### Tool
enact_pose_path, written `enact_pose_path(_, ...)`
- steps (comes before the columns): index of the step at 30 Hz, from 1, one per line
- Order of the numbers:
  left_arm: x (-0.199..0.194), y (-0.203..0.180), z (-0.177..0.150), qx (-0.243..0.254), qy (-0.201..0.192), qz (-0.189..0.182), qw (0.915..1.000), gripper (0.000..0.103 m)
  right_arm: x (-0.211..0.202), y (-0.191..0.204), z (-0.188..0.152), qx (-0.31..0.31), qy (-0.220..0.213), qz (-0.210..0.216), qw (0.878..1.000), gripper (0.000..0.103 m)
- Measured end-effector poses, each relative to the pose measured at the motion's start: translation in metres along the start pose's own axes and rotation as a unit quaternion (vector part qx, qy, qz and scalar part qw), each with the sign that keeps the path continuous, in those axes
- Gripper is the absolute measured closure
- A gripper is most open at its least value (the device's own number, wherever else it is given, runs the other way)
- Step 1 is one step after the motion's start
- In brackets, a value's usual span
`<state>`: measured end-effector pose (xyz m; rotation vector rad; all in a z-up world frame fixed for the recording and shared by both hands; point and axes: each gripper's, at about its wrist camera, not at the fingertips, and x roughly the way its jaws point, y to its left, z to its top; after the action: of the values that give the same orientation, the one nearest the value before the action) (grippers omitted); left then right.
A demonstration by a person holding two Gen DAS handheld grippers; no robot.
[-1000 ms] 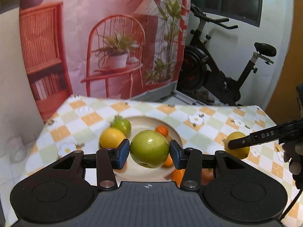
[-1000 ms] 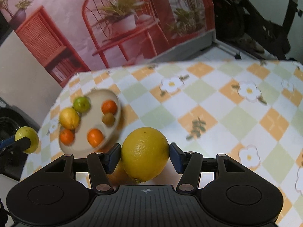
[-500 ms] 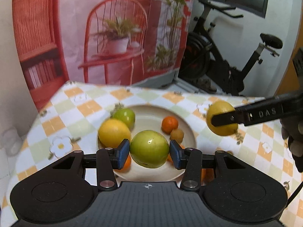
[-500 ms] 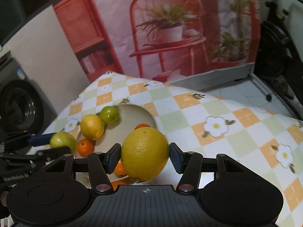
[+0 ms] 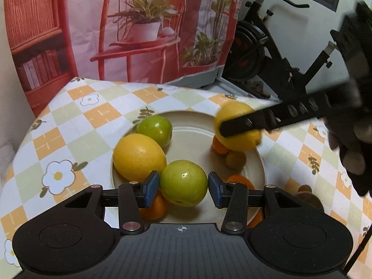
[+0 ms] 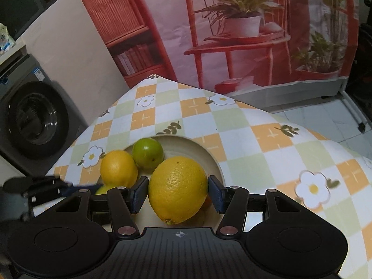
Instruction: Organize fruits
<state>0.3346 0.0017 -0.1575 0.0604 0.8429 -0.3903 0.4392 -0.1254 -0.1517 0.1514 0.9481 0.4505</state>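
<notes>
- My left gripper (image 5: 183,187) is pinching a green fruit (image 5: 183,182) between its blue pads, holding it over the near part of the plate (image 5: 193,139).
- My right gripper (image 6: 177,190) is pinching a lemon (image 6: 177,189) the same way; in the left wrist view that lemon is hanging over the plate's far right rim, with a black finger crossing in front of it.
- On the plate, a second lemon (image 5: 139,157) is lying at the left, touching a second green fruit (image 5: 154,130) just behind it.
- A small brownish fruit (image 5: 236,159) and an orange (image 5: 219,146) are sitting under the held lemon, at the plate's right side.
- More oranges are showing near my left gripper's fingers, one (image 5: 153,205) under the left pad and one (image 5: 239,181) behind the right pad.
- The plate is resting on a checked tablecloth (image 5: 93,116) with flower prints.
- Behind the table, a red printed backdrop (image 5: 144,23) is hanging, with an exercise bike (image 5: 267,53) to its right.
</notes>
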Motion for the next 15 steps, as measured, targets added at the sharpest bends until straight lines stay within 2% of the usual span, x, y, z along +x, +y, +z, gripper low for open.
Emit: enact_pose_path(15,0.022,-0.006,0.006,0.018,0.004,0.002,0.9998,0.054,0.05,0.002,0.021,0.022,0.022,0.002,1.0,0.051)
